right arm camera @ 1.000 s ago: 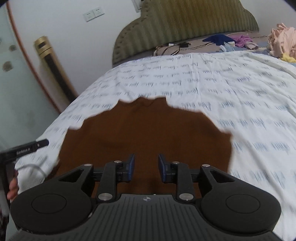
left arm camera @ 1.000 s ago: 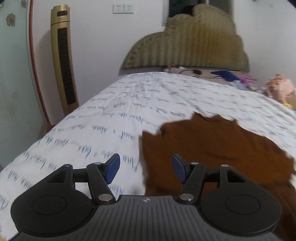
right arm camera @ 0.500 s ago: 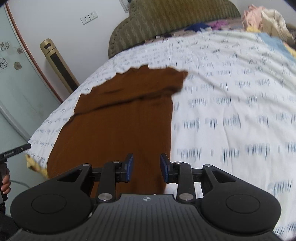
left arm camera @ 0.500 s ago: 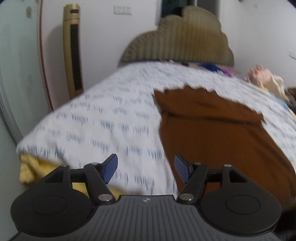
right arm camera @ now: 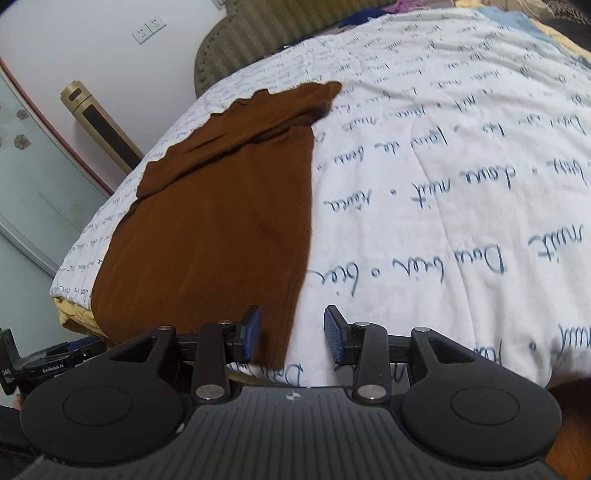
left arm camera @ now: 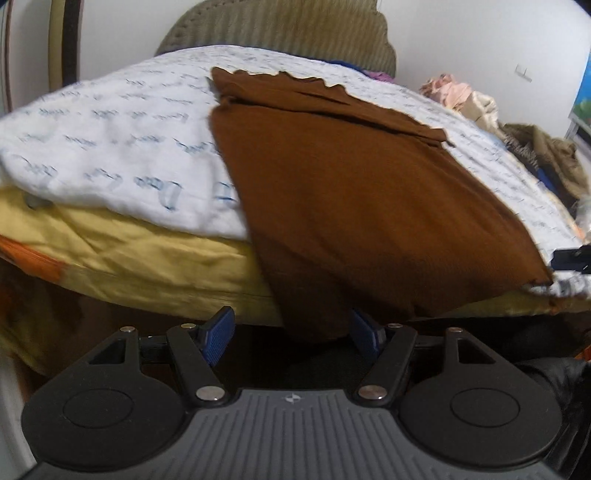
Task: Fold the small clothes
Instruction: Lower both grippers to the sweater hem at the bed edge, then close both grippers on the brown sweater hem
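Note:
A brown garment (left arm camera: 354, 177) lies flat on the white printed bedspread (left arm camera: 122, 140), its near end hanging over the bed's front edge. It also shows in the right wrist view (right arm camera: 221, 221). My left gripper (left arm camera: 291, 332) is open, low at the bed's edge, with the garment's hanging left corner between its fingers. My right gripper (right arm camera: 291, 338) is open, with the garment's near right corner between its fingers. Neither jaw is closed on the cloth.
A yellow sheet (left arm camera: 140, 254) shows under the bedspread (right arm camera: 443, 184) at the front edge. A padded headboard (left arm camera: 280, 29) stands at the far end. Piled clothes (left arm camera: 461, 96) lie at the far right. A gold tower fan (right arm camera: 99, 125) stands by the wall.
Both grippers have drawn back and dropped from over the garment to the bed's front edge. The garment now lies longer toward me, hanging over the edge. Both stay open.

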